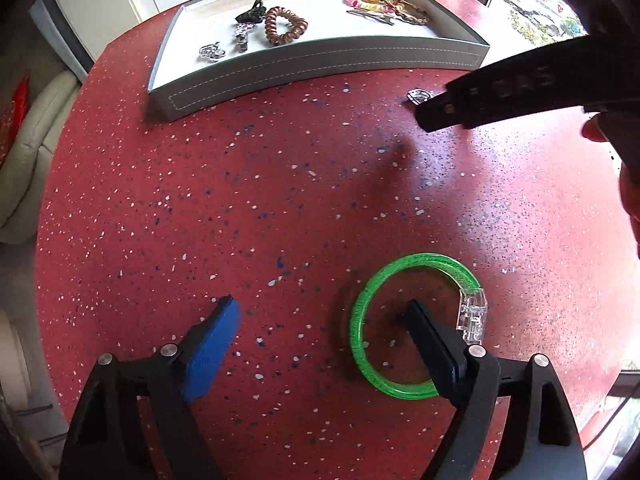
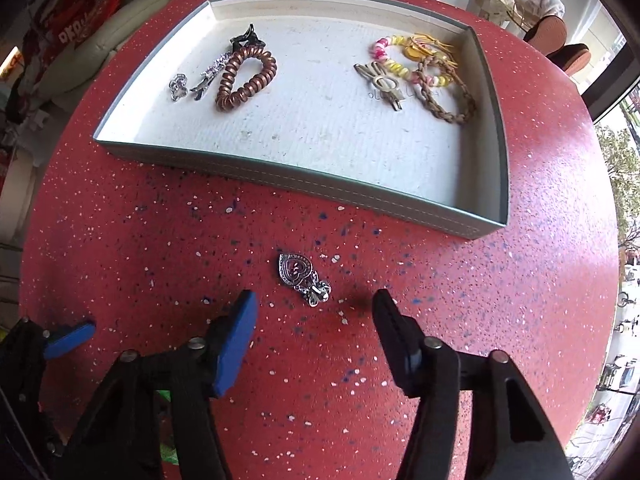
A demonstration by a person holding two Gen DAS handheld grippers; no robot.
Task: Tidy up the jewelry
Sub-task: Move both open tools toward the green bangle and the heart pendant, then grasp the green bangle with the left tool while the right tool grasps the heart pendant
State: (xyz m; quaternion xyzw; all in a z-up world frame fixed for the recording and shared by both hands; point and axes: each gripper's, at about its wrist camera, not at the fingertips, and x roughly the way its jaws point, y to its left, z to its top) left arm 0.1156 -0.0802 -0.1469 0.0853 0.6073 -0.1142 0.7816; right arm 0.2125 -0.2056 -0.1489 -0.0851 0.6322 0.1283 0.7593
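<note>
A green bangle point(image 1: 372, 300) with a clear clasp lies on the red speckled table point(image 1: 240, 200). My left gripper point(image 1: 322, 306) is open, its right finger standing inside the bangle's ring, its left finger outside. A silver heart brooch point(image 2: 302, 278) lies on the table just ahead of my open right gripper point(image 2: 316, 300), between its fingertips; it also shows in the left wrist view point(image 1: 418, 95). The grey tray point(image 2: 280, 168) holds a copper coil hair tie point(image 2: 246, 78), silver clips point(image 2: 210, 72) and beaded and braided bracelets point(image 2: 424, 76).
The tray point(image 1: 320, 60) stands at the far side of the round table. The right gripper's black body point(image 1: 520, 88) reaches in from the upper right of the left wrist view. A white cushioned seat point(image 1: 24, 152) lies beyond the table's left edge.
</note>
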